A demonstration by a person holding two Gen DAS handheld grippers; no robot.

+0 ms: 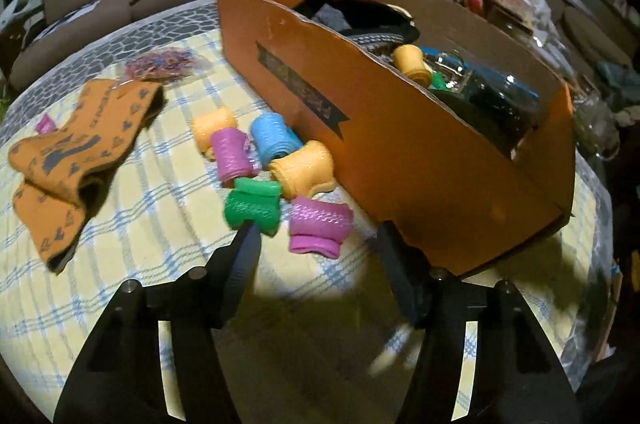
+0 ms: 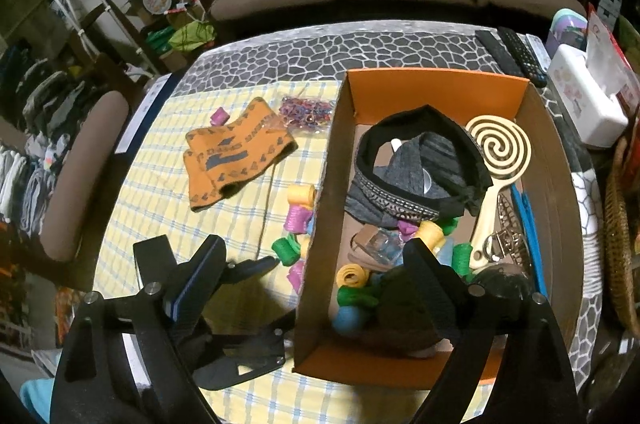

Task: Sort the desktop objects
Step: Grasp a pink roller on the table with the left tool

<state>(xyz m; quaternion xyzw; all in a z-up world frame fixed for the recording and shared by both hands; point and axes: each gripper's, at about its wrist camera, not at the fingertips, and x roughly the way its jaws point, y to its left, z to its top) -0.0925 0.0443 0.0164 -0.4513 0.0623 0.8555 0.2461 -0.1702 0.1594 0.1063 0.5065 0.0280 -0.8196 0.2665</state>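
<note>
The orange cardboard box on the checked worktop has a black banner label, too blurry to read. The orange sock has dark lettering I can't make out either. Left gripper fingers are wide, empty, nearly on the purple roller. It looks light and squishy, so pinch the waist. Right gripper is wide too.

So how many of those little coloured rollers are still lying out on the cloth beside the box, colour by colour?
Counted in the left wrist view, outside the orange box:
Yellow rollers: 2
Purple rollers: 2
Blue rollers: 1
Green rollers: 1
Total: 6
A small purple piece behind the orange sock is too hidden to name.
</note>
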